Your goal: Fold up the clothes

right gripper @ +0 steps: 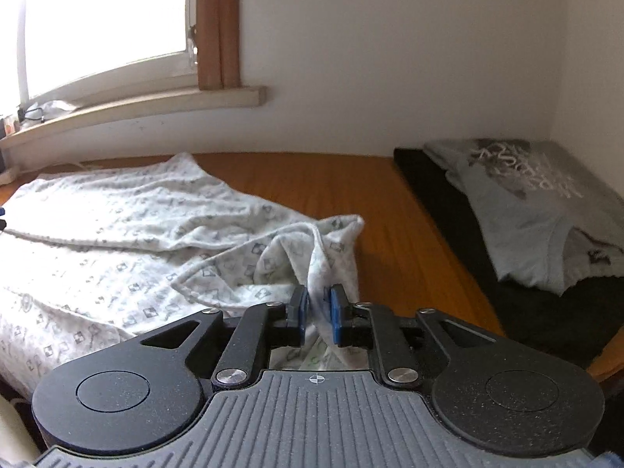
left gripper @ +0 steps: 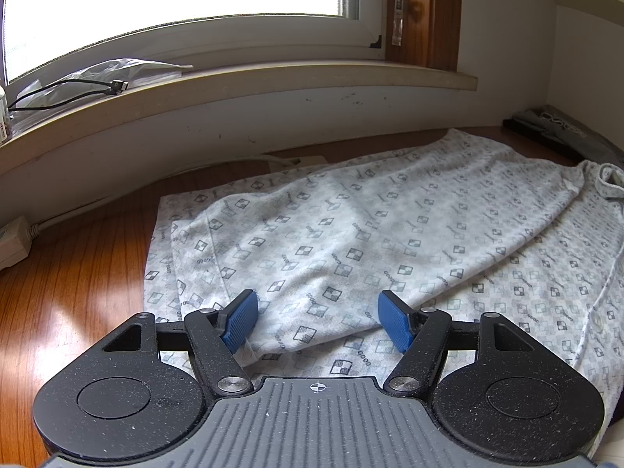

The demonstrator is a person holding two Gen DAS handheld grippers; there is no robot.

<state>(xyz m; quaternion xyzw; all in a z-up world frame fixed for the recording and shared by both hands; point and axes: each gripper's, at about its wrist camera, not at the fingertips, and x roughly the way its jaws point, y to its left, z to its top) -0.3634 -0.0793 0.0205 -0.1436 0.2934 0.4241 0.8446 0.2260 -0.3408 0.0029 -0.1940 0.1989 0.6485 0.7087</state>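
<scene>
A white patterned shirt (left gripper: 351, 234) with small grey squares lies spread on the wooden table (left gripper: 78, 273), one side folded over the middle. My left gripper (left gripper: 318, 321) hovers open over the shirt's near edge, and nothing sits between its blue pads (left gripper: 241, 319). In the right wrist view the same shirt (right gripper: 136, 234) stretches to the left. My right gripper (right gripper: 316, 318) is shut on a raised fold of the shirt's fabric (right gripper: 318, 265), which bunches up between the blue pads.
A folded grey printed T-shirt (right gripper: 538, 210) rests on a black garment (right gripper: 429, 183) at the table's right end. A windowsill (left gripper: 273, 85) with a black cable (left gripper: 78, 93) and plastic bag runs behind. A white power strip (left gripper: 13, 240) lies at far left.
</scene>
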